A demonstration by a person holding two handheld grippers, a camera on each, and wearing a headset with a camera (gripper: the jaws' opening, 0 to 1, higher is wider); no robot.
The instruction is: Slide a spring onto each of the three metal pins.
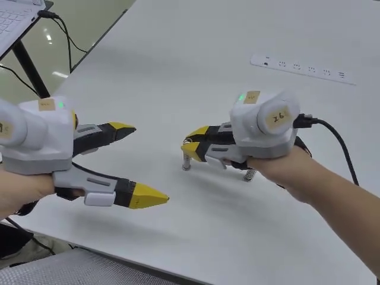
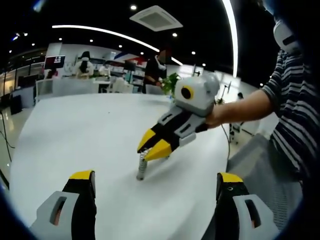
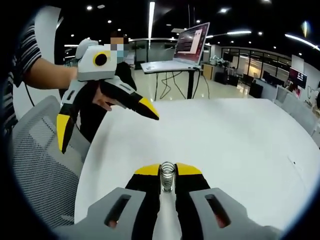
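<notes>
The right gripper [image 3: 168, 171] grips a spring [image 3: 168, 180] over an upright metal pin [image 1: 186, 162], while the left gripper [image 1: 149, 164] hangs with jaws spread wide.

Three moving cameras, all close over one white desk [image 1: 178, 53].
The head view looks forward and down from behind both tools; the left gripper view looks out low between the spread jaws of the left tool [image 2: 156, 176], with the right tool [image 2: 150, 147] just ahead of it and the person [image 2: 295, 125] beyond; the right gripper view looks along its own closed jaws, with the left tool ahead to one side and a laptop [image 3: 192, 40] far beyond; all three views share the spring [image 3: 168, 176] at the right tool's tips.
</notes>
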